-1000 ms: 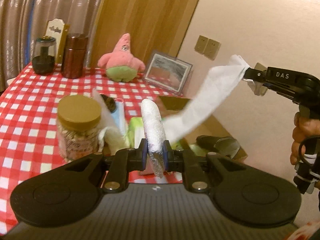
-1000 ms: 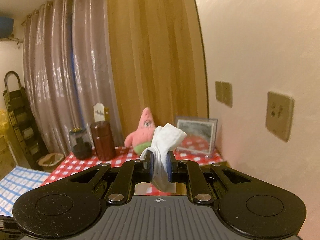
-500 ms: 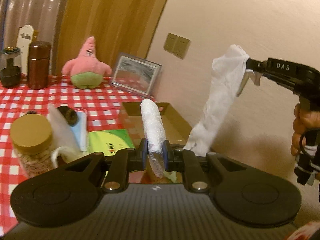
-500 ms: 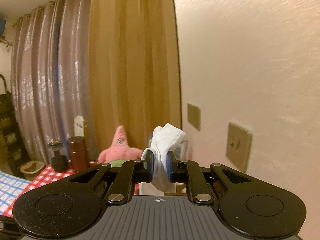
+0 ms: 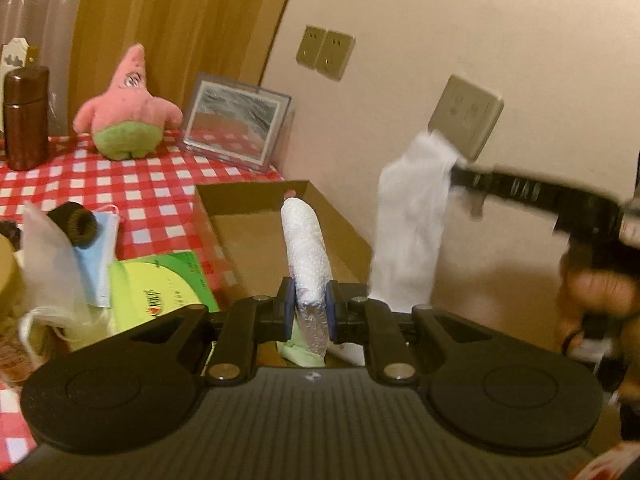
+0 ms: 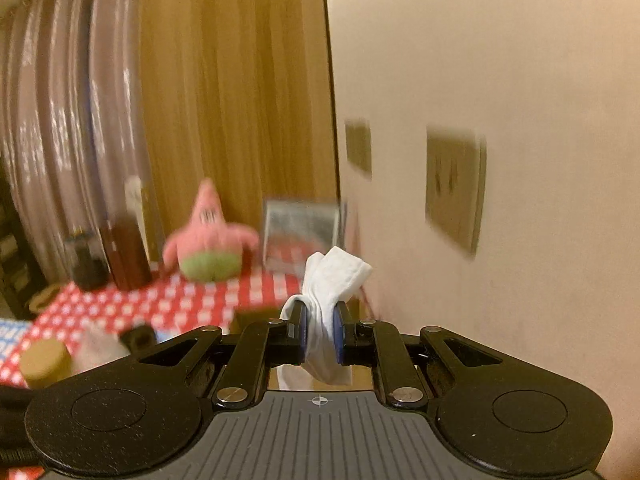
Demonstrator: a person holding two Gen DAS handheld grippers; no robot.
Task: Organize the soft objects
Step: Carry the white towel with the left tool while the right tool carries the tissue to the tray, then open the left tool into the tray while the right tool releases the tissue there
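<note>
Now we lower both socks into the box.
Left gripper [image 5: 309, 311] clenches the dotted sock [image 5: 304, 236], right gripper [image 6: 319, 336] the white sock [image 6: 332, 280]; we centre them over the cardboard box [image 5: 240, 196] before letting go.

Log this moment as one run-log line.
left gripper: shut on white sock end | right gripper: shut on other end | sock over cardboard box

Blur and cut-offs on my feeds

My right wrist view smears the pink star plush [image 6: 208, 236]; my left gripper's body hides the white sock's [image 5: 412, 224] lower end, and the tan-lidded jar [image 5: 6, 276] is cropped.
</note>
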